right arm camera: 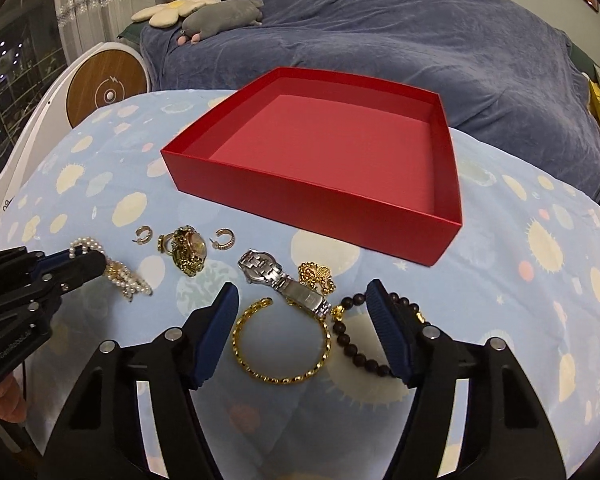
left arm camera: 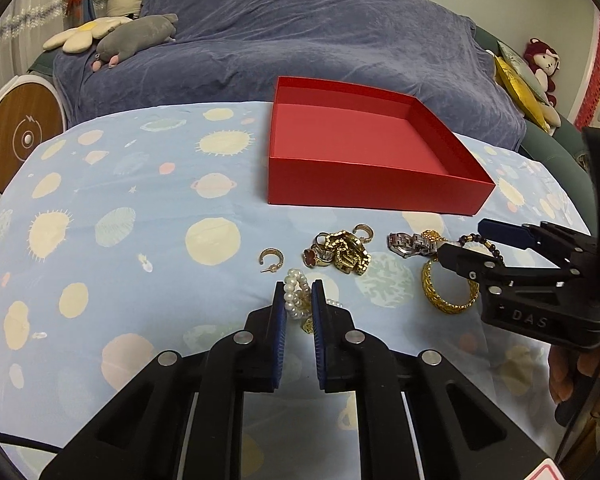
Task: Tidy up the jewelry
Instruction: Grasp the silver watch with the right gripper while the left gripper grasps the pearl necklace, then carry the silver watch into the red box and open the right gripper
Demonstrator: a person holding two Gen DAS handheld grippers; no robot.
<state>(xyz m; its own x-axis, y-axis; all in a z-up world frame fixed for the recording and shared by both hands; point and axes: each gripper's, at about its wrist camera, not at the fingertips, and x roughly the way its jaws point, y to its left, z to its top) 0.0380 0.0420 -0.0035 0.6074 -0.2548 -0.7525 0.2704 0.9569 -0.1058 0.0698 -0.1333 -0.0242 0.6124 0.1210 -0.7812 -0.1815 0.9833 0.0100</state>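
An empty red box (left arm camera: 376, 178) (right arm camera: 300, 196) stands on the planet-print cloth. In front of it lies jewelry: a gold watch (left arm camera: 346, 254) (right arm camera: 188, 250), two gold hoop earrings (left arm camera: 271, 259) (right arm camera: 224, 239), a silver watch (right arm camera: 280, 276), a gold bangle (right arm camera: 280, 340) (left arm camera: 450, 290) and a dark bead bracelet (right arm camera: 356, 344). My left gripper (left arm camera: 299, 294) (right arm camera: 86, 258) is shut on a pearl bracelet (left arm camera: 295, 292) (right arm camera: 130, 280) that rests on the cloth. My right gripper (right arm camera: 302, 308) (left arm camera: 460, 242) is open, low over the bangle and silver watch.
A blue-covered sofa (left arm camera: 300, 32) with plush toys (left arm camera: 140, 38) lies behind the table. A round wooden device (left arm camera: 20, 136) stands at the left. A yellow cushion and a red plush (left arm camera: 542, 60) sit at the right.
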